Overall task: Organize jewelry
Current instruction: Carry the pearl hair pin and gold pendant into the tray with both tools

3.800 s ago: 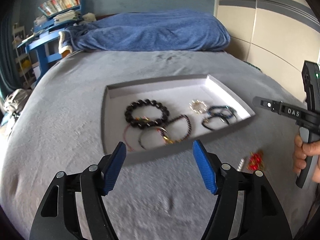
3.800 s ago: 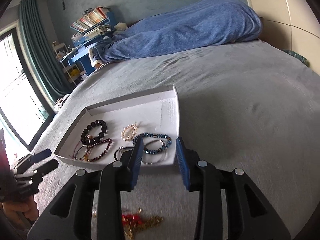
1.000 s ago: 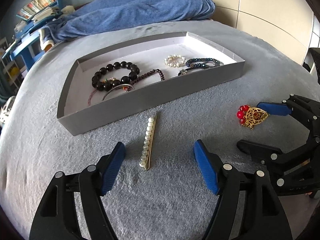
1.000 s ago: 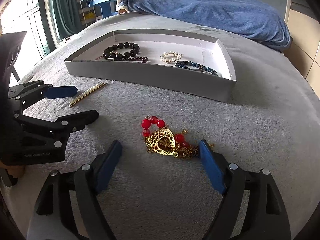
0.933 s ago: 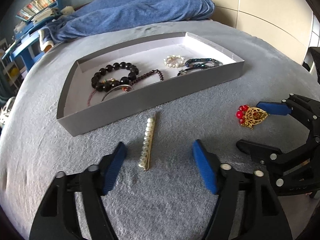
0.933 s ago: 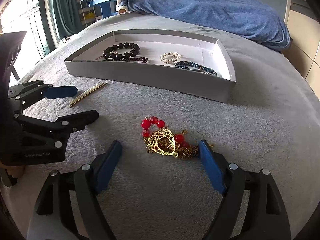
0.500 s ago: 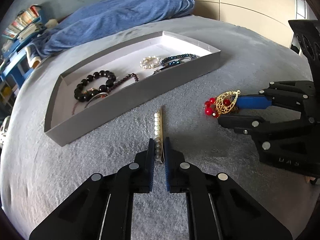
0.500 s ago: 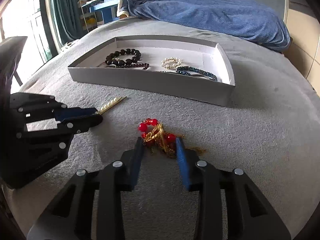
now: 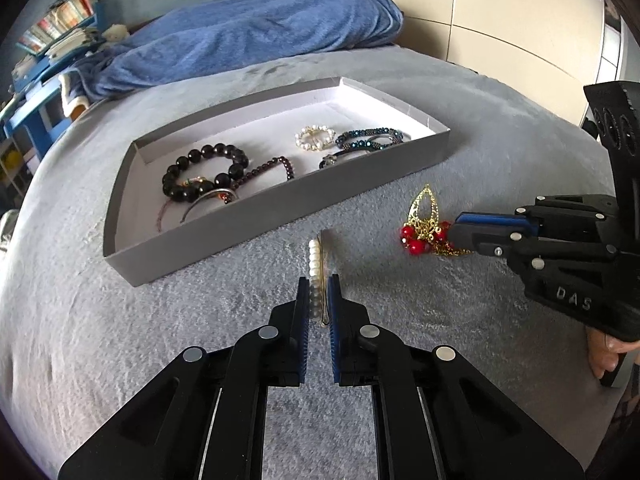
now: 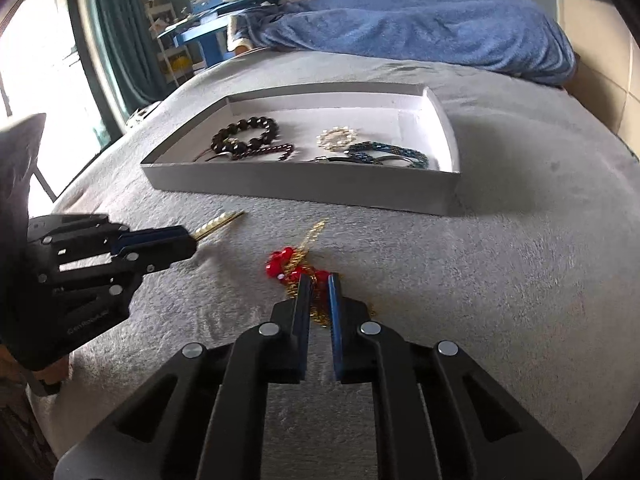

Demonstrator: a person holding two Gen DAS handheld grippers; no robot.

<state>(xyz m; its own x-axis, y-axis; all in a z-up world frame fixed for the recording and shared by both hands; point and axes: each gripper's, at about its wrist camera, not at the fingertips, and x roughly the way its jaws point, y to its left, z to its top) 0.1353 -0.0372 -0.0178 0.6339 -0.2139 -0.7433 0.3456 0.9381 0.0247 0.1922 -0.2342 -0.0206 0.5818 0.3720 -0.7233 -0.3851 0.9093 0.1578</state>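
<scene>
pearls first: we are clamping the pearl hair clip (image 9: 315, 270) in our left gripper (image 9: 319, 280), our right gripper (image 10: 319, 278) pinching the red-beaded gold ornament (image 10: 298, 266), jaws just closing.

Left gripper (image 9: 319, 286): we are holding it angled downward, its blue pads pressing on the pearl hair clip (image 9: 316, 270). Right gripper (image 10: 319, 284): we are tilting it downward likewise; its jaws have just been closing and are now pinching the gold and red ornament (image 10: 298, 266). Fingers (image 9: 604, 354) are wrapping the right handle.
</scene>
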